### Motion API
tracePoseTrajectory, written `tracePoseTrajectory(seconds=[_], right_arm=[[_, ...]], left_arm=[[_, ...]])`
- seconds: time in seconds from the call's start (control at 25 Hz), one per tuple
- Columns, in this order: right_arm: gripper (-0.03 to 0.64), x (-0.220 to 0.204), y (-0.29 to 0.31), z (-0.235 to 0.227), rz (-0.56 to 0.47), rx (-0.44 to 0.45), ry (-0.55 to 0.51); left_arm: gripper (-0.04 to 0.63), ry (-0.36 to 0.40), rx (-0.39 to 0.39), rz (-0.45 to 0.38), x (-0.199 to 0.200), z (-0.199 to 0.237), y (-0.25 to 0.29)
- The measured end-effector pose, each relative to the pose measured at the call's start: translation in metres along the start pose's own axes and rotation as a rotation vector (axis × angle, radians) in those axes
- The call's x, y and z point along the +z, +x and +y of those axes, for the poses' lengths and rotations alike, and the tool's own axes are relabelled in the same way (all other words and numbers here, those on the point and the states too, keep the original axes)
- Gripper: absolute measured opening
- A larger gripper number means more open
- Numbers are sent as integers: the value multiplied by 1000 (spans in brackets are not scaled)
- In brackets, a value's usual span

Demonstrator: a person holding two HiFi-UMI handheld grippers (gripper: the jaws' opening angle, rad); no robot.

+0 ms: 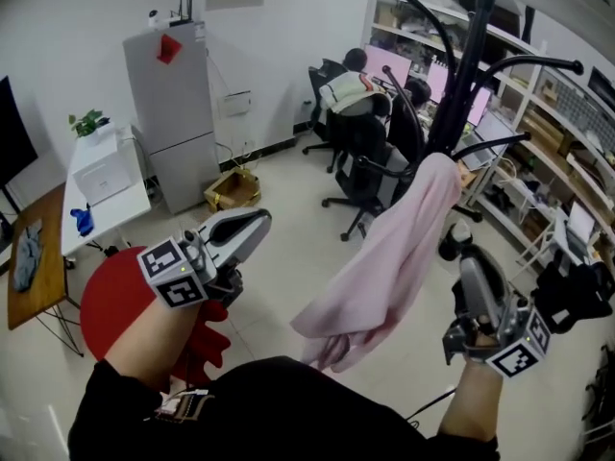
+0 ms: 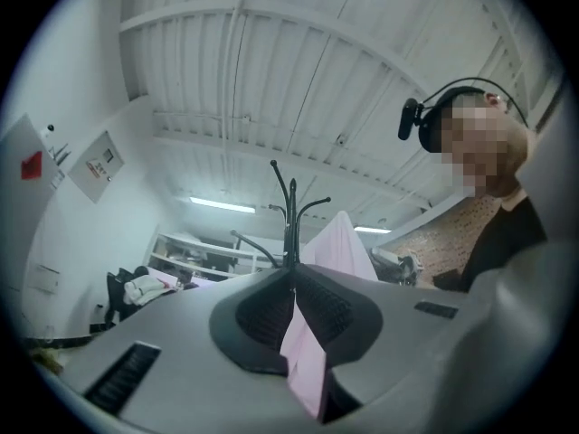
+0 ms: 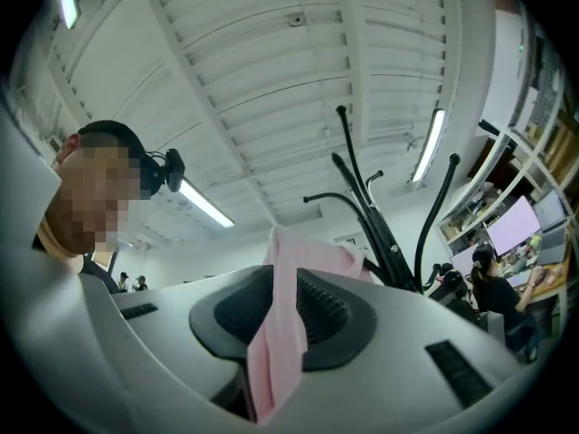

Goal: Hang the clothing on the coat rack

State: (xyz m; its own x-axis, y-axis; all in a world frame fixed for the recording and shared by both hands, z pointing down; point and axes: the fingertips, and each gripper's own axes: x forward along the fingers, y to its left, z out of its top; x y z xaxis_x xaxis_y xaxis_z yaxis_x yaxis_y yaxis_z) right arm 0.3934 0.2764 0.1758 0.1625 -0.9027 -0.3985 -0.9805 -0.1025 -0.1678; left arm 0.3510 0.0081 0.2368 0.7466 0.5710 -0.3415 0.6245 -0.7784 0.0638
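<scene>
Clothing of soft pale pink fabric hangs from the black metal coat rack at far right, its long axis slanting down to a bunched end at near left. The left gripper is clamped on a thin fold; the right gripper has jaws slightly apart around a loose roll.

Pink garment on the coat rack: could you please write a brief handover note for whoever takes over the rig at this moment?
Left hand-held gripper: shut on a thin fold of the pink garment.
Right hand-held gripper: jaws apart, a fold lying loosely between them.
Garment: draped over an arm of the coat rack, hanging down.
Done: garment is on the rack.
To do: let go with both, draw clear, probably check it holds.
</scene>
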Motion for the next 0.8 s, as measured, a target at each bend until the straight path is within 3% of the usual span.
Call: tracePoseTrajectory(seconds=[0.24,0.48,0.64,0.8], right_arm=[[84,-30,21,40,140,8,-92],[84,-102,83,103,238,69,-120],[84,-164,128,136,282,140,-76],[84,-245,180,165,336,268,13]], left_arm=[[20,11,142,44,-8,-2,-88],[20,5,199,63,-6,10,-192],[20,23,259,84,-6,10,-258],[20,1,369,97,-10,18,-333]])
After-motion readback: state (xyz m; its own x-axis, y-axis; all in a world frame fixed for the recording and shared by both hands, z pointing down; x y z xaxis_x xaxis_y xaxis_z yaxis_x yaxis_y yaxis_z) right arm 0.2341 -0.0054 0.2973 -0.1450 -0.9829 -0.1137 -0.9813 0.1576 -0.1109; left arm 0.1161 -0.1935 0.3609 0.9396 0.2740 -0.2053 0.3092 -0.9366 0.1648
